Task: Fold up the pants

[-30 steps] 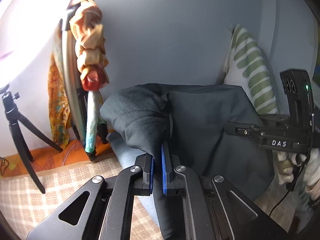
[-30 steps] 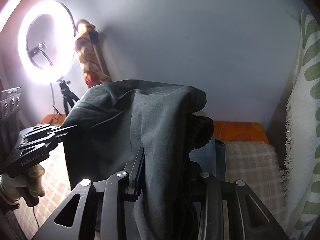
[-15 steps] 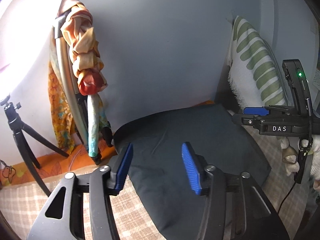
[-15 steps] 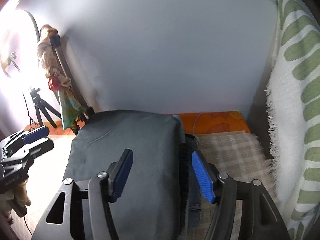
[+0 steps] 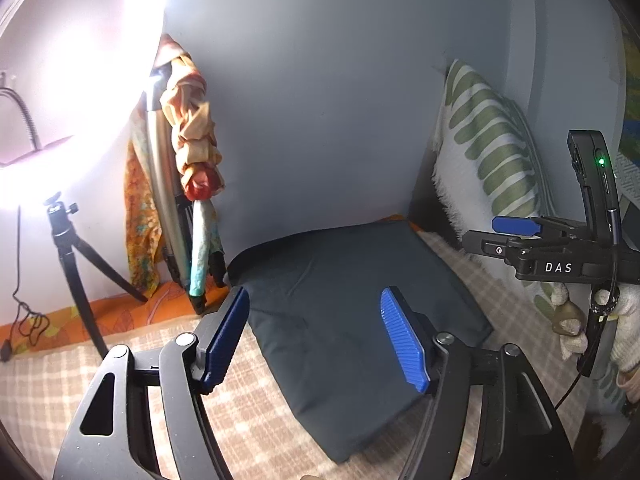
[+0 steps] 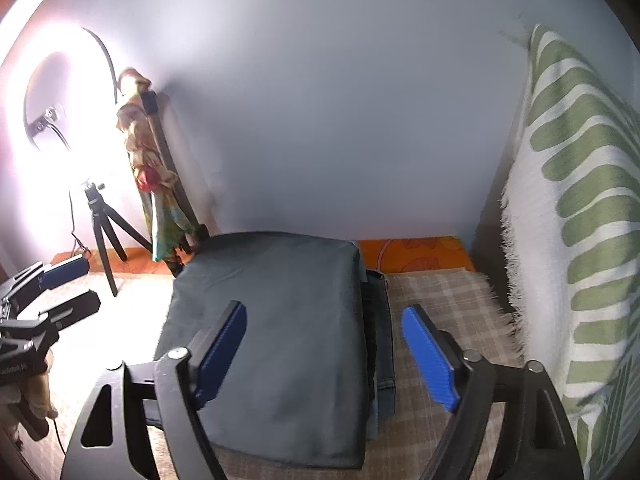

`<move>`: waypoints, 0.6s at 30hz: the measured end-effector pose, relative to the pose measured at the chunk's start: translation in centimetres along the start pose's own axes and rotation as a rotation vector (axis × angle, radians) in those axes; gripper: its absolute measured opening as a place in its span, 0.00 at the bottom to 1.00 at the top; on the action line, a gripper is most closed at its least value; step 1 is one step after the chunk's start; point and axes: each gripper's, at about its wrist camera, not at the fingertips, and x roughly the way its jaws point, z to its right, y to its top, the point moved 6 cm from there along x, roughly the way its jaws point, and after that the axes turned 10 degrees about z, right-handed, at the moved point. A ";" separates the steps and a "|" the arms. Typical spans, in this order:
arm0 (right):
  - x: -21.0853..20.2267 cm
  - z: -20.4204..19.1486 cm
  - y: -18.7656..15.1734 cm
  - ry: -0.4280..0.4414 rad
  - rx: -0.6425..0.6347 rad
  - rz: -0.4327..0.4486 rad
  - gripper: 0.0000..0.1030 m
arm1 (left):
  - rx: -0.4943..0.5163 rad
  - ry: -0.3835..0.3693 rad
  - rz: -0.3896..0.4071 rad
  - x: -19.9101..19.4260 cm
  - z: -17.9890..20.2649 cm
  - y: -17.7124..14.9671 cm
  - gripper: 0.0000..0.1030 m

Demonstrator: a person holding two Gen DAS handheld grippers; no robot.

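Observation:
The dark grey pants point(image 5: 352, 312) lie folded flat in a rectangle on the checked cloth; they also show in the right wrist view point(image 6: 280, 340), on top of other folded garments whose blue denim edge point(image 6: 384, 344) sticks out at the right. My left gripper point(image 5: 316, 336) is open and empty, hovering just above the near left part of the pants. My right gripper point(image 6: 324, 348) is open and empty, hovering over the pants' right side. Each gripper shows in the other's view: the right one point(image 5: 516, 232), the left one point(image 6: 64, 284).
A lit ring light on a tripod point(image 5: 76, 264) stands at the left with a cable. A knotted orange cloth on a pole point(image 5: 192, 152) leans on the wall. A green-striped white cushion point(image 6: 576, 220) stands at the right. An orange patterned sheet point(image 6: 416, 254) borders the wall.
A second ago both grippers were shut on the lifted pants. They have let go, the pants have dropped flat into a fold, and both grippers have pulled back with jaws open.

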 end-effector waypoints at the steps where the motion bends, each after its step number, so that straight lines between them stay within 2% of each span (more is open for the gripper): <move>1: -0.6 -0.3 0.0 0.000 -0.001 0.005 0.85 | -0.003 -0.003 0.000 -0.5 0.1 0.0 0.68; 7: -3.8 -2.2 -0.2 -0.020 -0.033 0.035 0.93 | -0.011 -0.003 0.018 -3.6 0.3 -0.2 0.70; 10: -6.0 -3.3 -0.4 -0.022 -0.016 0.062 0.99 | -0.023 0.003 0.031 -5.3 0.3 -0.3 0.74; 18: -9.9 -6.4 -2.1 -0.089 -0.014 0.086 1.00 | -0.011 0.006 0.057 -10.0 0.6 -1.5 0.78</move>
